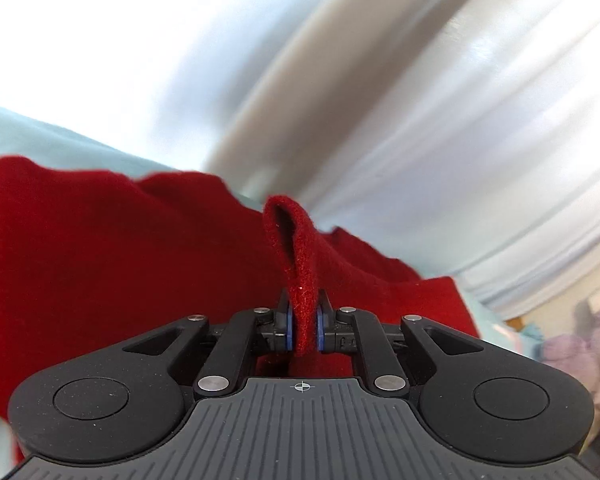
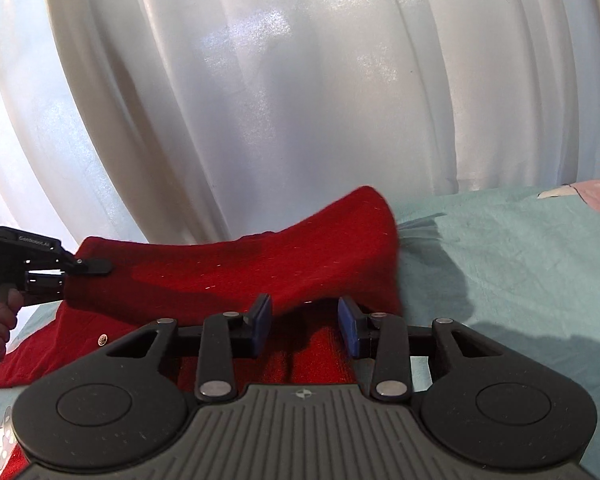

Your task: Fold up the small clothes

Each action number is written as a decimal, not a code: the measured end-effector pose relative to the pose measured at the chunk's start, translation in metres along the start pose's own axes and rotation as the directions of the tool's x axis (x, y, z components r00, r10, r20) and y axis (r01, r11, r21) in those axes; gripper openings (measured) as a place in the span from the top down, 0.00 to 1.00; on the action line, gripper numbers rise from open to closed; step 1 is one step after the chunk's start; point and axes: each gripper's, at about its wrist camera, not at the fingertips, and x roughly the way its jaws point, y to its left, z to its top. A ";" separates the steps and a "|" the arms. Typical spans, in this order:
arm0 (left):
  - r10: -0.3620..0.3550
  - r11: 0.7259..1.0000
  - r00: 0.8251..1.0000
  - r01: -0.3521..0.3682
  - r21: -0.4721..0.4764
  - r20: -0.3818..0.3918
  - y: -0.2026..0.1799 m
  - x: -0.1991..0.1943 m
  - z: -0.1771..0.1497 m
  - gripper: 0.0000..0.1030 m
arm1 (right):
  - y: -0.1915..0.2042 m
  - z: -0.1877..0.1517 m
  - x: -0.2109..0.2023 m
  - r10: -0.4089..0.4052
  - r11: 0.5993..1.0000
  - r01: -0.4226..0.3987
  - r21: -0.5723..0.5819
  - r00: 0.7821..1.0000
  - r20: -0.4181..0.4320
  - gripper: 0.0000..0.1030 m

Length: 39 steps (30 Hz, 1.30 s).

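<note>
A small red knit garment (image 2: 228, 268) lies partly lifted over a pale teal sheet (image 2: 520, 248). In the left wrist view my left gripper (image 1: 304, 326) is shut on a pinched fold of the red garment (image 1: 296, 256), which stands up between the blue pads. The left gripper also shows in the right wrist view (image 2: 96, 267), holding the garment's left edge raised. My right gripper (image 2: 305, 326) is open, with the garment's edge draped over and between its blue pads (image 2: 348, 330). A small round button (image 2: 103, 339) shows on the lower layer.
White curtains (image 2: 300, 100) hang right behind the bed. A pink-and-white print (image 2: 588, 196) marks the sheet at far right. Soft lilac and beige plush items (image 1: 580, 352) sit at the right in the left wrist view.
</note>
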 end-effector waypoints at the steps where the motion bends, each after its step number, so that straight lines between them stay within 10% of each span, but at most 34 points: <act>1: 0.056 0.998 0.998 -0.056 0.016 0.006 0.008 0.000 -0.001 0.88 | 0.000 0.000 0.003 -0.002 1.000 0.002 0.003 1.000 -0.008 0.65; 7: 0.063 0.990 0.996 -0.070 -0.122 -0.061 0.059 0.023 -0.020 0.64 | -0.002 0.002 0.028 0.000 1.000 0.000 0.007 0.999 -0.055 0.65; 12: -0.003 0.972 1.000 -0.002 -0.236 -0.022 0.070 0.026 -0.018 0.88 | -0.013 0.011 0.050 -0.010 0.997 0.017 0.077 0.996 -0.088 0.61; 21: 0.169 0.986 0.985 -0.170 0.001 0.012 0.047 0.008 -0.002 0.89 | 0.007 0.014 0.064 -0.043 0.998 0.040 -0.050 0.997 -0.057 0.69; 39: 0.155 0.983 0.988 -0.154 -0.098 0.003 0.070 0.017 -0.018 0.82 | 0.039 -0.007 0.108 -0.211 0.907 0.182 -0.380 0.977 -0.035 0.78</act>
